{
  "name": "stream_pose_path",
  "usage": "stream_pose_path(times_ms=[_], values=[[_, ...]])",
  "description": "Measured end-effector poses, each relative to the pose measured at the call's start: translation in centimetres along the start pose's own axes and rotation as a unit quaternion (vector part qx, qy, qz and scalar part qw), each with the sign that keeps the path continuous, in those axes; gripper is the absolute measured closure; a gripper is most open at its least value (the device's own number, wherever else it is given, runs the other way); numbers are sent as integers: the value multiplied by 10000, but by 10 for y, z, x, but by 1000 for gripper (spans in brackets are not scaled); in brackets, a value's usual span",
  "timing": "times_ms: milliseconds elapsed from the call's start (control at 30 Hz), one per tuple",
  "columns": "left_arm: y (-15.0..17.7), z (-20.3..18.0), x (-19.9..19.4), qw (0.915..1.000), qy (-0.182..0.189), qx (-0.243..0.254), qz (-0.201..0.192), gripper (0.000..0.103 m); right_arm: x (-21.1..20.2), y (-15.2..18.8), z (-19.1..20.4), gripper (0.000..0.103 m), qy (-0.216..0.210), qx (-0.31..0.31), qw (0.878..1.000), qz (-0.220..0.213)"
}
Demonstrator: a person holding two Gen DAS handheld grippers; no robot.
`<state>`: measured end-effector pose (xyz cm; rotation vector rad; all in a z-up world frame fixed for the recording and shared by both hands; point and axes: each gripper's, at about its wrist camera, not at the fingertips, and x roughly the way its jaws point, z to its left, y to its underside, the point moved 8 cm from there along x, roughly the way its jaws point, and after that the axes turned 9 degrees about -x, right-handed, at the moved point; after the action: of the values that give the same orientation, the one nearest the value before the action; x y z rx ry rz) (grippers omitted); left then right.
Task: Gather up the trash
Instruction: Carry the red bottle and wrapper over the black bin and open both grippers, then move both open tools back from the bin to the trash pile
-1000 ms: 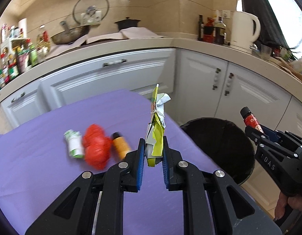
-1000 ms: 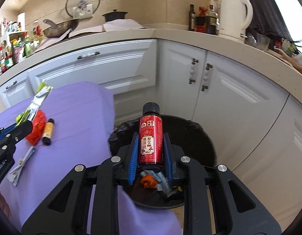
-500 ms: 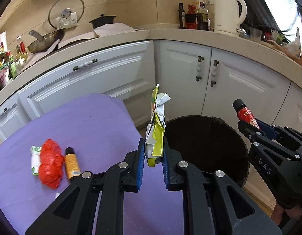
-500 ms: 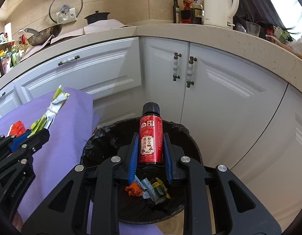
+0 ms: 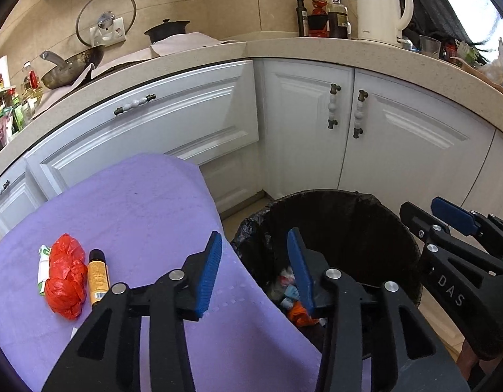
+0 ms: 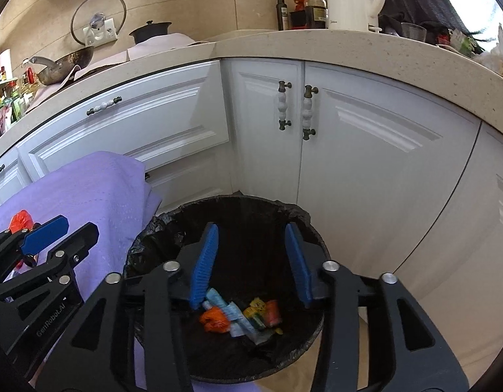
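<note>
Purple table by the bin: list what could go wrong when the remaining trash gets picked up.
1. The orange bottle lies on its side touching the red bag; a grab at one may nudge or roll the other.
2. The crumpled bag may slip from the open left gripper.
3. The bin sits below the purple table edge, so a release short of it could land on the floor.

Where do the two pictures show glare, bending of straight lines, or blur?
Left wrist view: window glare whitens the upper right corner; the countertop bends into an arc; dark corners frame the picture; the trash in the bin looks slightly soft. Right wrist view: the same glare at upper right; the cabinet doors bow outward; the trash in the bin looks sharper.
</note>
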<state>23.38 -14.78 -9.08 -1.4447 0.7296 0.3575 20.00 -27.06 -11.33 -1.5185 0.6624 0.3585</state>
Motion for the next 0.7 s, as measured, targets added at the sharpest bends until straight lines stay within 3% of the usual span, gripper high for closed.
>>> stream_pose_path(times_ms=[233, 700], values=[[1, 13, -14, 9999, -90, -40, -86, 50, -9, 2, 10, 58, -45, -16, 10000, 28], [41, 77, -59, 9987, -443, -263, 63, 49, -40, 29, 71, 58, -436, -253, 9986, 176]])
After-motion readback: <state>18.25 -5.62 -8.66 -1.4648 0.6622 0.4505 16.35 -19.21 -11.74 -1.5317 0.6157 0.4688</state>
